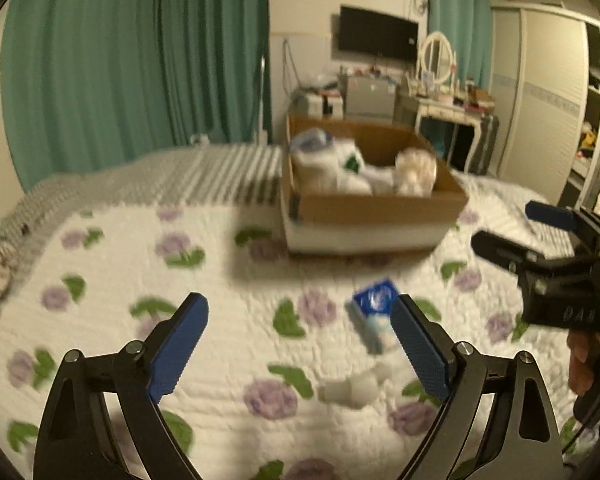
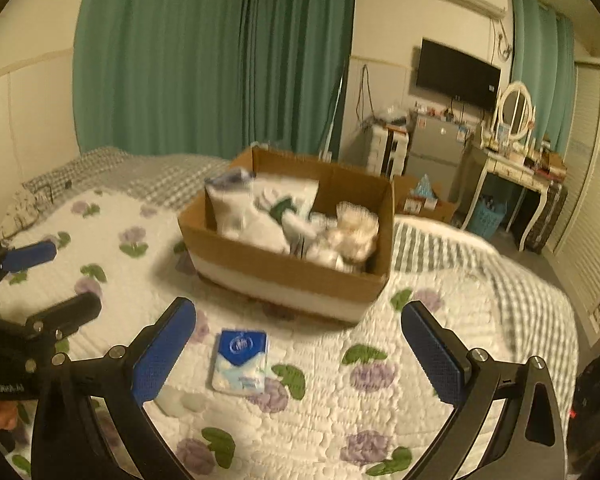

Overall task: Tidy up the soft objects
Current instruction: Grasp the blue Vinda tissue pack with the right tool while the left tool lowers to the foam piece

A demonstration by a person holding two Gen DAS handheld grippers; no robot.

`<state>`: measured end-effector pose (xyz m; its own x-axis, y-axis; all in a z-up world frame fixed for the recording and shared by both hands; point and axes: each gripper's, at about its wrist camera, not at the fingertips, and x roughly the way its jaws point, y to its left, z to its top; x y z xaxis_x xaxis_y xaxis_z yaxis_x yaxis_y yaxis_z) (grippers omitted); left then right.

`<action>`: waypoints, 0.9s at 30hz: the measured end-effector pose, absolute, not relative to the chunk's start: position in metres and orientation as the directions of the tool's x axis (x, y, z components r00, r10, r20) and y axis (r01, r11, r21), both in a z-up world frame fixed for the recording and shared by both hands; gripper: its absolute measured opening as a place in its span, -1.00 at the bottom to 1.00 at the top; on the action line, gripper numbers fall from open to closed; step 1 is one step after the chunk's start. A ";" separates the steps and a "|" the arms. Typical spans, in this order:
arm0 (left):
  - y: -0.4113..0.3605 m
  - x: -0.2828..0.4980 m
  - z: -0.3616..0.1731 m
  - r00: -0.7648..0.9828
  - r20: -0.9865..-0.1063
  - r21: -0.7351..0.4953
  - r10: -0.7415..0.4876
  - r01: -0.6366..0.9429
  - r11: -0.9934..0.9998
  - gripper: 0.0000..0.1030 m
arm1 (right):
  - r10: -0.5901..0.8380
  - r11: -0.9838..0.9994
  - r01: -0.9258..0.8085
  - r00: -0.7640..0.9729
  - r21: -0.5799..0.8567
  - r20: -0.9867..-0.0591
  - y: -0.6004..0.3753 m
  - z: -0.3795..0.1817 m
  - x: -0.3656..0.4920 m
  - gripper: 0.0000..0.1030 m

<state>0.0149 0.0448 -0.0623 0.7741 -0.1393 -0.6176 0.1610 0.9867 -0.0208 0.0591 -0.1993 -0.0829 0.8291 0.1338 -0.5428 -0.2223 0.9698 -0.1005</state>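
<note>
Both claws hang wide apart and empty over my bed: left claw (image 1: 300, 342), right claw (image 2: 300, 346). Blue tissue pack (image 2: 241, 361) lies mid-quilt (image 2: 380, 408), near the cardboard box (image 2: 284, 268) holding soft things.

Black tongs (image 1: 300, 344), blue textured pads (image 1: 178, 346)

A bed under a floral quilt (image 2: 340, 412) carries a cardboard box (image 2: 284, 276) toward its far edge, a blue tissue pack (image 2: 241, 360) nearer, and a small white bottle (image 1: 350, 390) beside it.
</note>
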 end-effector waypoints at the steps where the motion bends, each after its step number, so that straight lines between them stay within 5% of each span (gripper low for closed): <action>1: 0.043 0.016 -0.071 0.759 -0.634 -0.025 -0.147 0.170 0.985 0.81 | 0.130 0.972 -0.216 0.821 -0.091 -0.557 -0.202 -0.092 0.062 1.00; 11: 0.012 0.027 -0.154 0.581 -0.786 -0.055 -0.213 0.278 0.959 0.79 | 0.112 0.977 -0.204 0.752 -0.068 -0.649 -0.211 -0.143 0.091 1.00; 13: 0.012 0.032 -0.170 0.551 -0.815 -0.038 -0.179 0.258 0.966 0.54 | 0.111 0.976 -0.206 0.744 -0.068 -0.659 -0.210 -0.149 0.095 1.00; 20: 0.022 0.037 -0.170 0.564 -0.792 -0.109 -0.234 0.248 0.963 0.12 | 0.124 0.971 -0.232 0.705 -0.062 -0.698 -0.196 -0.169 0.108 1.00; 21: 0.023 0.036 -0.170 0.561 -0.788 -0.123 -0.254 0.261 0.958 -0.07 | 0.127 0.969 -0.239 0.694 -0.061 -0.709 -0.193 -0.174 0.111 1.00; 27: 0.028 0.033 -0.163 0.567 -0.764 -0.163 -0.308 0.292 0.942 -0.33 | 0.134 0.954 -0.288 0.649 -0.079 -0.749 -0.169 -0.193 0.129 1.00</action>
<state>0.0332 0.0278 -0.1627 0.5673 -0.3078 -0.7638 0.2918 0.9425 -0.1630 0.1286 -0.1686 -0.1928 0.6491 0.1338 -0.7488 -0.2882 0.9543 -0.0792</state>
